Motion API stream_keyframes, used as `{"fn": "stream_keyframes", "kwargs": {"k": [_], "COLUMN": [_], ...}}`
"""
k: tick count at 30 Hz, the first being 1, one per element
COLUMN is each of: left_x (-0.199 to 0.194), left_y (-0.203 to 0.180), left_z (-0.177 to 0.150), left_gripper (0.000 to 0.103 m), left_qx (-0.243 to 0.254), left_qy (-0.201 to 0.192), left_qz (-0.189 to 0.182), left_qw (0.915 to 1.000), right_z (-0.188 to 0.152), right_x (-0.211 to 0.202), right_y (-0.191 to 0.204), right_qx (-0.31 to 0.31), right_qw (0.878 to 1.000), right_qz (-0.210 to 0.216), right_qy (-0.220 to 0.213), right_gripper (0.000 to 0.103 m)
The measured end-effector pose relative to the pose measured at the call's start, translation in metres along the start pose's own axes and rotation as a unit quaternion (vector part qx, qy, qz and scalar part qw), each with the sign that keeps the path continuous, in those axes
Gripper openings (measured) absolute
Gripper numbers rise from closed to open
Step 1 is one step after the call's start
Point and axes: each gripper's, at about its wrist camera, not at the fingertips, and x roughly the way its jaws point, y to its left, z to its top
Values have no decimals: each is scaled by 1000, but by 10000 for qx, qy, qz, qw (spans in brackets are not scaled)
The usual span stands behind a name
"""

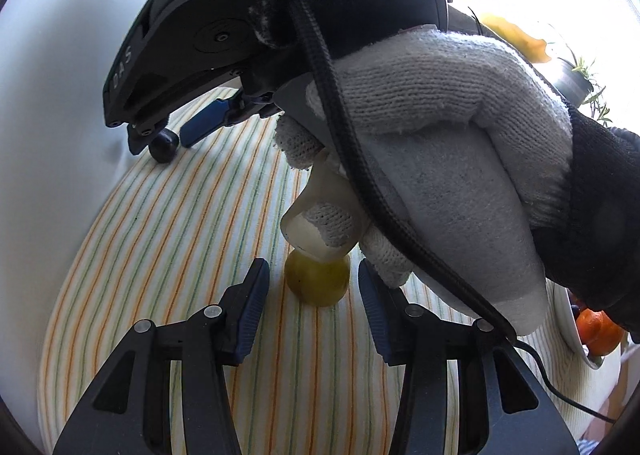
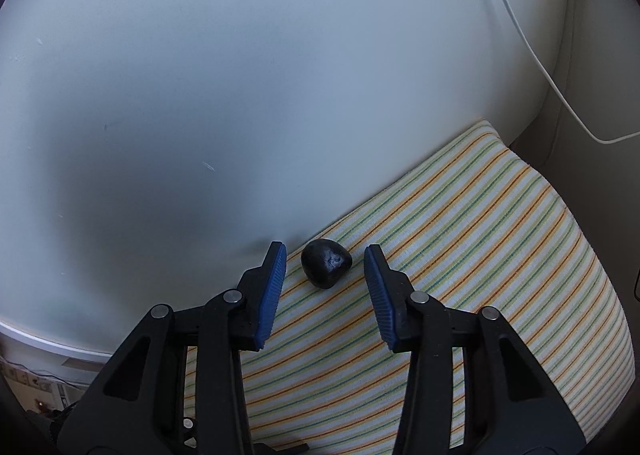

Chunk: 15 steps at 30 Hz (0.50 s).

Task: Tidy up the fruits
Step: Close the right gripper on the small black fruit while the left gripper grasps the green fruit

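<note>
**Two small fruits, two tongs ready to pinch**

Your left tongs (image 1: 312, 291) are spread around a small yellow-green fruit (image 1: 318, 282). It sits on the striped cloth (image 1: 160, 235), right between the blue pads (image 1: 252, 307), with a gap on both sides. Nothing is pinched yet. Your gloved hand (image 1: 440, 127) hangs over the fruit at 12 o'clock and hides its top.

Your right tongs (image 2: 325, 275) are spread too. A small dark fruit (image 2: 327, 263) lies between the tips, closer to the left pad, and neither pad touches it. It rests at the very edge of the cloth, where the white table (image 2: 200, 95) starts. In the left view you see the same dark fruit at 10 o'clock, under the right tongs.

At 4 o'clock in the left view an orange fruit (image 1: 598, 331) sits in a white dish (image 1: 568, 319). That may be where the fruits go, but you cannot be sure.

Be careful now. Both fruits are round and small. If one pad hits first, the fruit may roll away. The dark one could roll off the cloth onto the smooth table. If you squeeze too high, a fruit may pop out. Your two hands are close, so they might bump when you lift.
</note>
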Motion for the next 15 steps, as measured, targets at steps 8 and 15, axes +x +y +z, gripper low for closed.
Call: {"fn": "stream_keyframes", "kwargs": {"k": [8, 15], "left_x": [16, 21], "left_y": [-5, -7], "left_z": [9, 14], "left_gripper": [40, 29], "left_qx": [56, 15], "left_qy": [93, 55], "left_qz": [17, -51], "left_qw": [9999, 10000], "right_z": [2, 1], "right_x": [15, 11], "right_y": [13, 16], "right_qx": [-164, -126], "right_qw": [9997, 9998], "right_qz": [-137, -114], "right_qy": [103, 39], "right_gripper": [27, 26]}}
